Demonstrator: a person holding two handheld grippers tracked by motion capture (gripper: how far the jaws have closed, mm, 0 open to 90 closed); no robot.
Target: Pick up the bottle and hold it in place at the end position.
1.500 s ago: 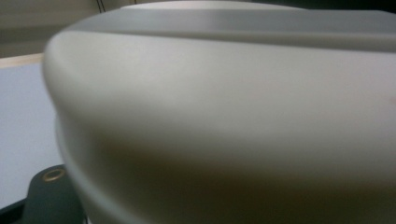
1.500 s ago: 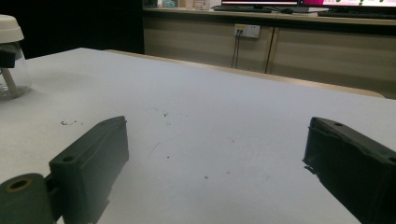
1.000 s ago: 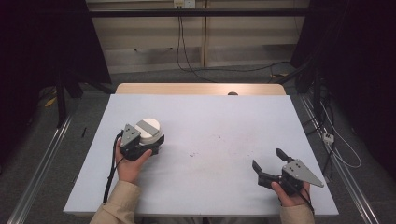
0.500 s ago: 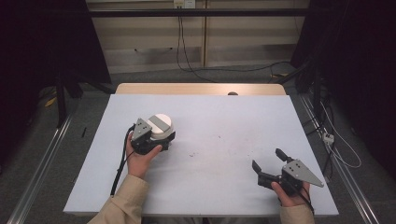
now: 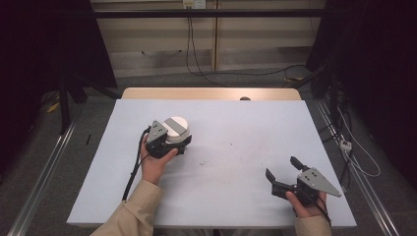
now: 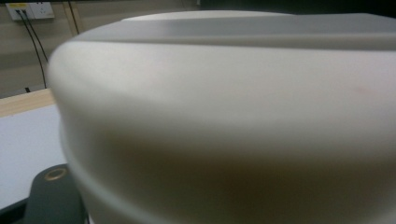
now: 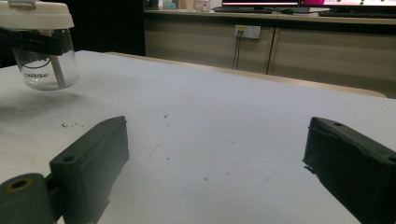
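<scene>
A clear glass jar with a white lid [image 5: 176,126] is clamped in my left gripper [image 5: 179,138], over the left middle of the pale blue table [image 5: 236,123]. In the right gripper view the jar [image 7: 44,58] hangs a little above the table, with its shadow below it and black jaws across it just under the lid. Close up in the left gripper view is the white lid [image 6: 224,116]. My right gripper [image 5: 281,166] rests near the front right corner, open, jaws wide apart [image 7: 217,135] with nothing between them.
A small dark object [image 5: 244,99] sits at the table's far edge on the wooden strip. Faint dark smudges [image 5: 231,145] mark the table's middle. Metal rails [image 5: 46,167] run along both sides, and cables [image 5: 361,162] lie on the floor at the right.
My left gripper has carried the jar to the right and slightly away from the person. The right gripper has stayed in place, open.
</scene>
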